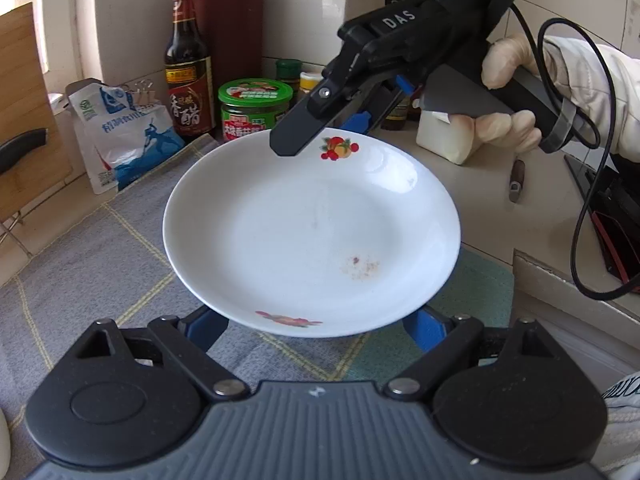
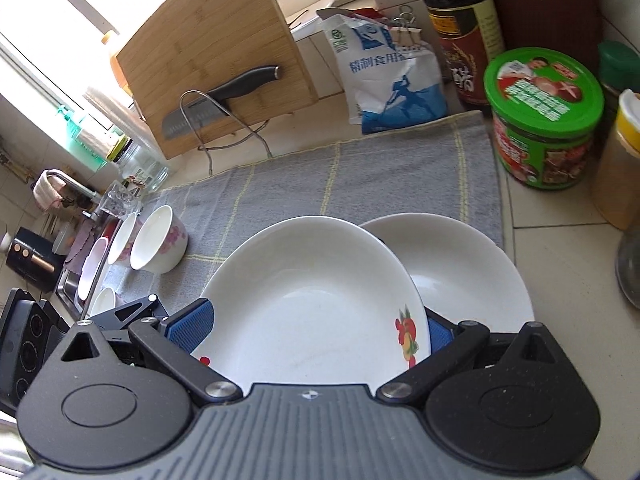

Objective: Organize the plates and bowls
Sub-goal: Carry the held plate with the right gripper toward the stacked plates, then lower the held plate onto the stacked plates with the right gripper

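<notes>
Plate [image 1: 312, 236] lifted; left hand-held gripper [image 1: 316, 330] spread beneath, right hand-held gripper [image 1: 320, 128] clamps far rim.

Layout about the fingers: a plate [image 1: 312, 232] spans from the left fingers [image 1: 206, 328], which its near rim overlaps, to the right fingers [image 1: 294, 136] at its far rim, above a cloth [image 1: 80, 272] spread on the table [image 1: 500, 192]. Beyond the right fingers and just to their right a second plate [image 2: 460, 264] lies at the cloth's edge, with bowls [image 2: 158, 244] on the cloth to their left. Beyond the left fingers stand a bottle [image 1: 188, 76], a jar [image 1: 254, 108] beside it on the right, a bag [image 1: 120, 132] on its left, and a cutting board [image 1: 28, 112] leaning farthest left.
</notes>
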Action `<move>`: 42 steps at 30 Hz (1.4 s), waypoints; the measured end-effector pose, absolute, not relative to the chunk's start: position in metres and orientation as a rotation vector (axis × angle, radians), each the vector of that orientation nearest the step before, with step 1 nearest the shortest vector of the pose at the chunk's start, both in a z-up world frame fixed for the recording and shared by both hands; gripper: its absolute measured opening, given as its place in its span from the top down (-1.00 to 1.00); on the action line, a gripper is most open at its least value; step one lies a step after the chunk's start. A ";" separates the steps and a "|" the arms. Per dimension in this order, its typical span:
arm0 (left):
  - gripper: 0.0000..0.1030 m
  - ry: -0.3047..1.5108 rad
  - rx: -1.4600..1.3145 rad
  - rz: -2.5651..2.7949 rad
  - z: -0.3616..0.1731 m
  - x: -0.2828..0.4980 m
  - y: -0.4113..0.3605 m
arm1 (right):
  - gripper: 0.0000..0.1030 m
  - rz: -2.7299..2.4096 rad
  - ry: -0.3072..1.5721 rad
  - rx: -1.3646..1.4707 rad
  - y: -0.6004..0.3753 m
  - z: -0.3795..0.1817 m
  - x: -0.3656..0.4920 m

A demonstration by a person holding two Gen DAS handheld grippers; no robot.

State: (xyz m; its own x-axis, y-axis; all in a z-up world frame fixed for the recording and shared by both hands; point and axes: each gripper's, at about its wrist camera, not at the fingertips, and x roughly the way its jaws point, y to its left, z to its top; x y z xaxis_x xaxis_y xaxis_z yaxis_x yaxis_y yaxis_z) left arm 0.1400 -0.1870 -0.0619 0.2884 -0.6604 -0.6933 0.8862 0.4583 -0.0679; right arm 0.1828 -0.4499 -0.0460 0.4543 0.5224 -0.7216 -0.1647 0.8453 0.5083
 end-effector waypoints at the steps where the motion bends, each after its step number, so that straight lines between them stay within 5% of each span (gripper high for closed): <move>1: -0.81 0.728 0.365 -1.067 -0.063 0.139 -0.189 | -1.00 0.434 1.018 0.396 -0.451 -0.047 0.182; 42: -0.81 0.737 0.466 -1.145 -0.072 0.149 -0.223 | -1.00 0.300 1.040 0.418 -0.487 -0.060 0.160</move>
